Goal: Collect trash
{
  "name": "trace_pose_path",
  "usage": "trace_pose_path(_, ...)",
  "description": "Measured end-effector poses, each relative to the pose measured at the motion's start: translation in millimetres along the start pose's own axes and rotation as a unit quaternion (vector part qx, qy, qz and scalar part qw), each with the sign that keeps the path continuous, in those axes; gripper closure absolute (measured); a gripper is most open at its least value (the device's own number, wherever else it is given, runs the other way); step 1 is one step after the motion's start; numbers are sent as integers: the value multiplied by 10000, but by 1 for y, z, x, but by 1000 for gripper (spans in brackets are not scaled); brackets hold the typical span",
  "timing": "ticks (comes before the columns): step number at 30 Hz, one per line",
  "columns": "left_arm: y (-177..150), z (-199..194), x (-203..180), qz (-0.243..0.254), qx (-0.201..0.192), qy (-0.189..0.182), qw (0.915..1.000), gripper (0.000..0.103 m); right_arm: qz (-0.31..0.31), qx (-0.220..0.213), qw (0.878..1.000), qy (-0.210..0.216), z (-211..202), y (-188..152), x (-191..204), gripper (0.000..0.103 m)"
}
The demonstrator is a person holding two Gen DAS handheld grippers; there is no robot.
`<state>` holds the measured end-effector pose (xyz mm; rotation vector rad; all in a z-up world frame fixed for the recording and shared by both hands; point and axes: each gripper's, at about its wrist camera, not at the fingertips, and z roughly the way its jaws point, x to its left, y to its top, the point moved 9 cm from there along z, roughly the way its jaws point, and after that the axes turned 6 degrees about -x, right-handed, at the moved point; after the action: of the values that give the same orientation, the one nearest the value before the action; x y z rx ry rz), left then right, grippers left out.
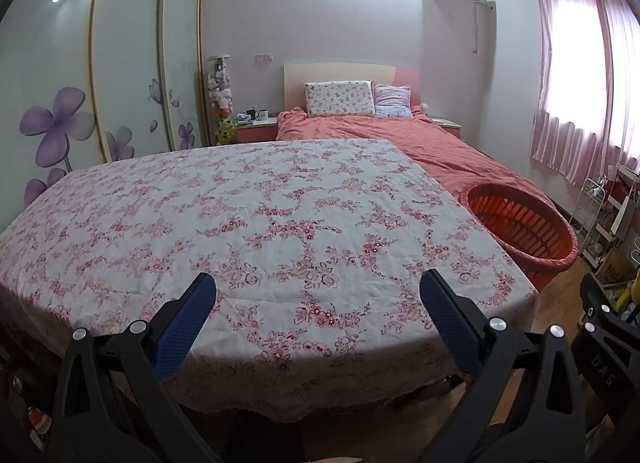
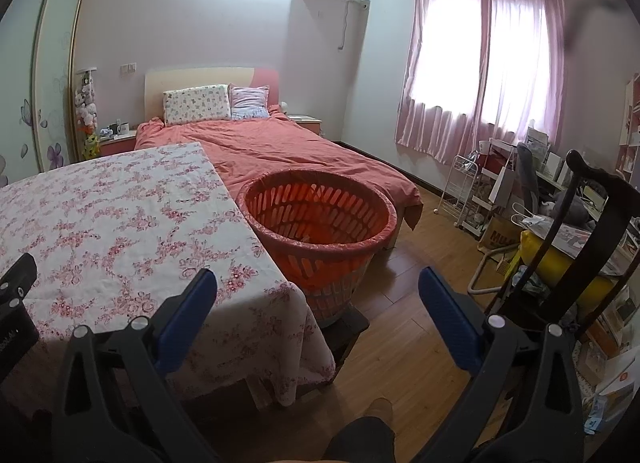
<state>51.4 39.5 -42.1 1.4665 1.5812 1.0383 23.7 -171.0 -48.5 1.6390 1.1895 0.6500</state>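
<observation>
- A bed [image 2: 280,151] with a salmon cover stands against the pale back wall [image 2: 208,23].
- Pink curtains [image 2: 480,63] glow over the window.
- Wood floor [image 2: 416,295]; flowered wardrobe doors [image 1: 100,63] at left.

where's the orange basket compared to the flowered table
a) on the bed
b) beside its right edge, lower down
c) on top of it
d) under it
b: the basket stands just off the right edge of the table, its rim about level with the tabletop and its base lower, near the foot of the bed.
</observation>
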Motion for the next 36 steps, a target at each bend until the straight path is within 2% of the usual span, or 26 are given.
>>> trace_pose_path(19, 2, 5, -27, 93, 72, -311, 9994, 3, 112, 79, 9999, -64, 12, 0, -13, 5)
trace_pose_path(36, 1, 6, -32, 94, 101, -319, 9994, 3, 161, 80, 9998, -34, 17, 0, -14, 5)
